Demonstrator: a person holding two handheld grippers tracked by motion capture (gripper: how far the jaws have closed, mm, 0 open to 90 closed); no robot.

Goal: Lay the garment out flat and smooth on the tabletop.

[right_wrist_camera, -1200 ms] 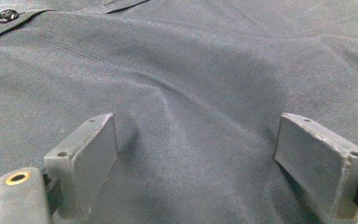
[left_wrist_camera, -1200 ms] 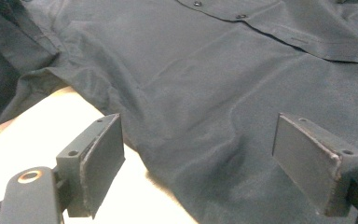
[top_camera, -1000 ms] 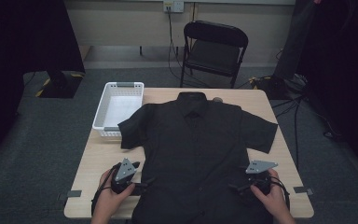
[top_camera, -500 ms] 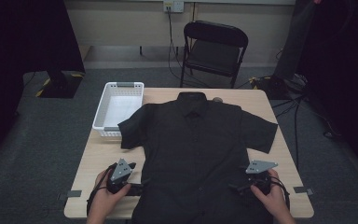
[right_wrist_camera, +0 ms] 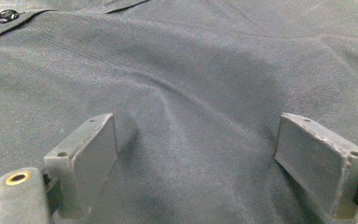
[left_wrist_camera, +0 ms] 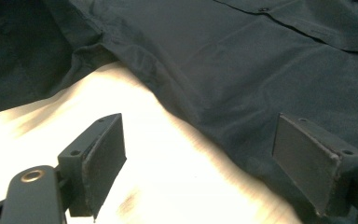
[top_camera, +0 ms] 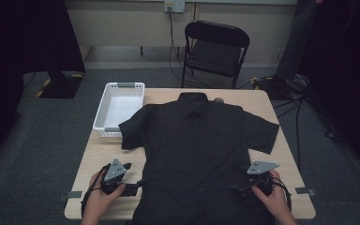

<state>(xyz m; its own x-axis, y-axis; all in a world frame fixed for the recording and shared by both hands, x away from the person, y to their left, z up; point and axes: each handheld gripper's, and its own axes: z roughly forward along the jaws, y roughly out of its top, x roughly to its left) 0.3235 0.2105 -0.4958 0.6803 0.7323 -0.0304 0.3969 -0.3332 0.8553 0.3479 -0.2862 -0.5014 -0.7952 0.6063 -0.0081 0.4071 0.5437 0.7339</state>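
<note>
A black shirt point(top_camera: 197, 154) is lying spread flat, collar at the far side, across the middle of the counter point(top_camera: 104, 154). The left gripper point(top_camera: 133, 186) is sitting at its near left hem with jaws wide apart; the right gripper point(top_camera: 236, 189) is resting on the near right hem, jaws also spread. They seem to be lining up a fold; next, each needs to close on the hem edge.

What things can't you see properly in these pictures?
- Shirt bottom hem: cut off by the high view's lower edge.
- Small round thing behind the collar: too small to identify, high view.
- Table under the shirt: covered by cloth, left gripper view.
- Basket inside: too washed out to tell.
</note>
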